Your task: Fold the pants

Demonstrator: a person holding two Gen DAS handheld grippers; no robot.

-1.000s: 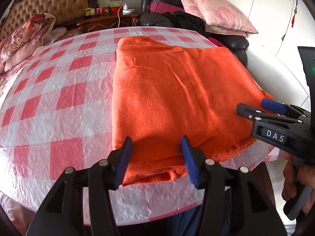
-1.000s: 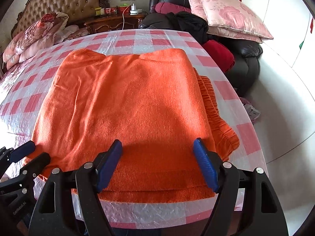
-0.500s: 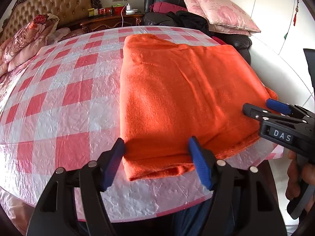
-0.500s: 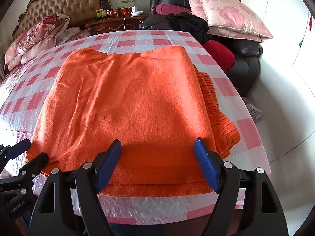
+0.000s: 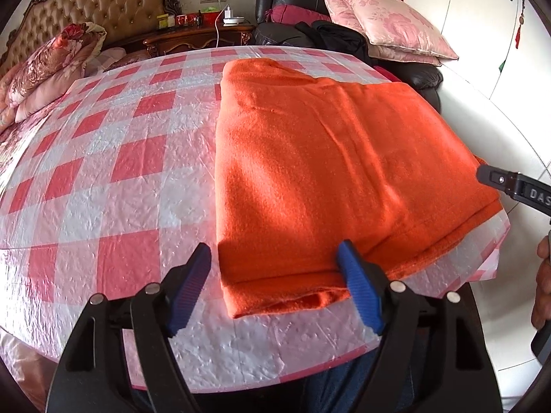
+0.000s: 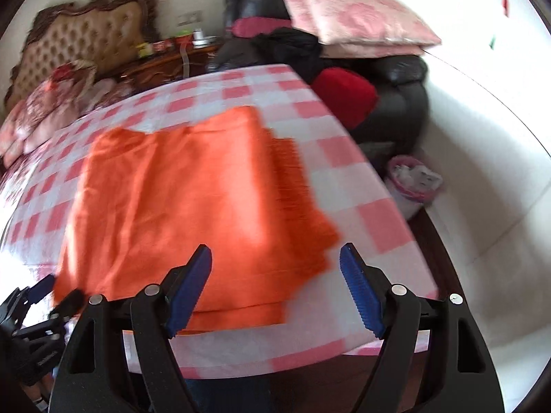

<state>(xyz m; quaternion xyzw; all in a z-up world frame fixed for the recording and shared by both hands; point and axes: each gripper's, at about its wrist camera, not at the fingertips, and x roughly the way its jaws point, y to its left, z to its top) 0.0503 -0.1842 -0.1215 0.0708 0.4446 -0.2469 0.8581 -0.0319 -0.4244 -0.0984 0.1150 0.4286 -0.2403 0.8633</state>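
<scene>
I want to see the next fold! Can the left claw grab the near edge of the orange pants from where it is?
Probably yes. The left claw is open, and the near left corner of the orange pants lies between its fingers on the checked tablecloth. Nothing sits in between.

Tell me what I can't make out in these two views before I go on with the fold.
- Right wrist view: motion blur smears the orange pants; creases and layer edges are unreadable.
- Left wrist view: the right claw is cut off by the frame edge, so its opening is hidden there.
- Left wrist view: the pants' layer count is unclear; the left claw partly covers the near hem.
- Both views: the nightstand items are too small to identify.
</scene>
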